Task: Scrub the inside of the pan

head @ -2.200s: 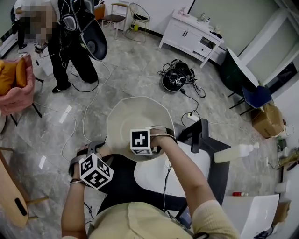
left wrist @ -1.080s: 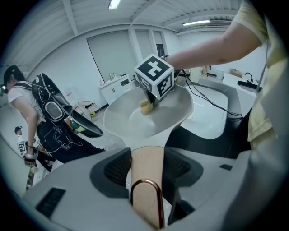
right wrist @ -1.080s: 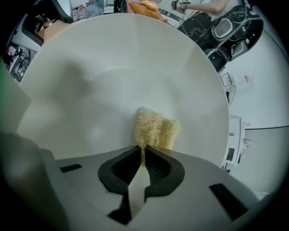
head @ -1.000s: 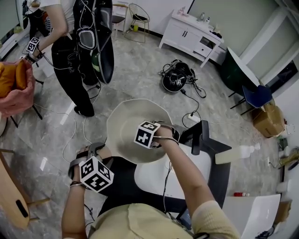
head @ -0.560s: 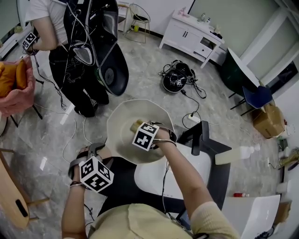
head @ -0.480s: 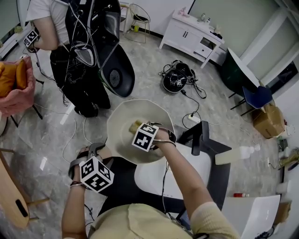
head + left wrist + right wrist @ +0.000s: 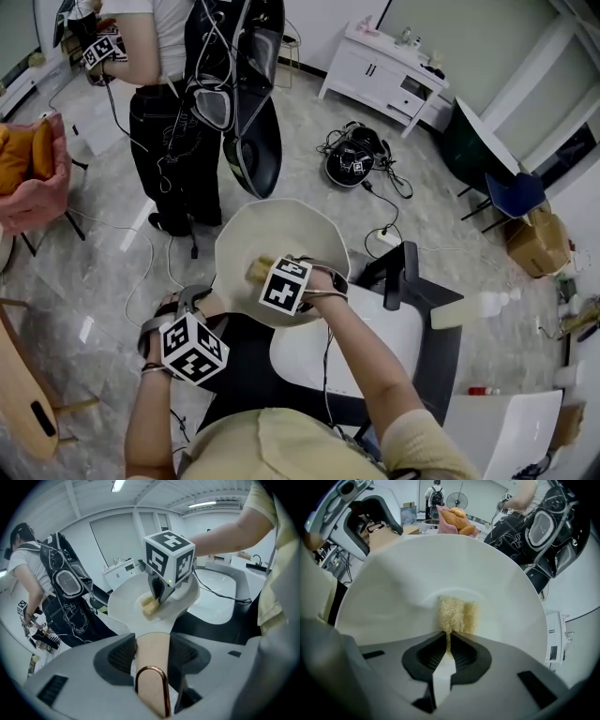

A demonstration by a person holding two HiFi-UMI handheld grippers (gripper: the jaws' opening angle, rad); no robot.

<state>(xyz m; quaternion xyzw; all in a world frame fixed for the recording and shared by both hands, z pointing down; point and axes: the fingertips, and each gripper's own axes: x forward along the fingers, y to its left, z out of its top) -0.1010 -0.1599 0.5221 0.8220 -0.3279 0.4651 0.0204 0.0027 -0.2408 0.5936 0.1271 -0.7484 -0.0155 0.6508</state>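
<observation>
Cream-coloured and smooth, the pan (image 7: 393,583) is held in the air in front of the person, its open side turned to the right gripper (image 7: 449,641); the scrubbing step looks to be in hand. That gripper's jaws are clenched on the near edge of a yellow sponge (image 7: 457,613), whose free end lies against the pan's inner bottom, near the middle; the left gripper (image 7: 152,651) has its jaws closed on the pan's handle (image 7: 151,686), pale with a copper-coloured loop at its end, and so carries the pan. Next, I judge, the sponge must be swept across the bottom and up the sloping wall under steady pressure, while the left grip resists the push so that the pan does not twist; the wall nearest the rim probably wants the most reach. Inside the pan lies nothing but the sponge; no water, suds or dirt shows.
</observation>
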